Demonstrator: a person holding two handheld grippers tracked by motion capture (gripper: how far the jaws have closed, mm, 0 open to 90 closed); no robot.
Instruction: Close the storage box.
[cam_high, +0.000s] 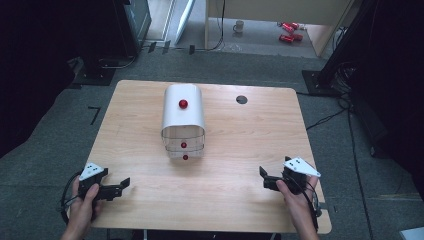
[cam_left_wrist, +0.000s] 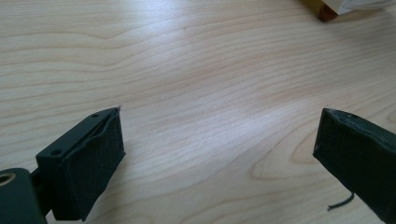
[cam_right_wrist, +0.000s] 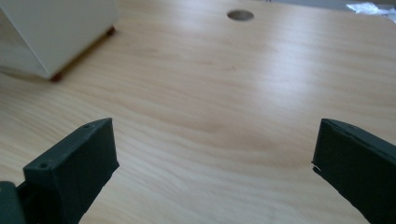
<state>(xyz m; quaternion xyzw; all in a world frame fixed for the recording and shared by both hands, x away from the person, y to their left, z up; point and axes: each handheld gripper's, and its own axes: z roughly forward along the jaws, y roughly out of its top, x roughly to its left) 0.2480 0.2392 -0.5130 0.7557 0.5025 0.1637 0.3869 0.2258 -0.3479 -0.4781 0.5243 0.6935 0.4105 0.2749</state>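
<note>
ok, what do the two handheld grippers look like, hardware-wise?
Both match: the left gripper and right gripper have black bodies, two flat black block-shaped jaws, and a light grey three-cornered plate with dark dots on top. A black cable trails from each. The forearms are bare, no sleeves.

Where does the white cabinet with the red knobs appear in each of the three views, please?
High view: white cabinet at the table's centre.
Left gripper view: its corner at the top right edge.
Right gripper view: top left.
Shared landmark: the round table hole, in the high and right gripper views.
</note>
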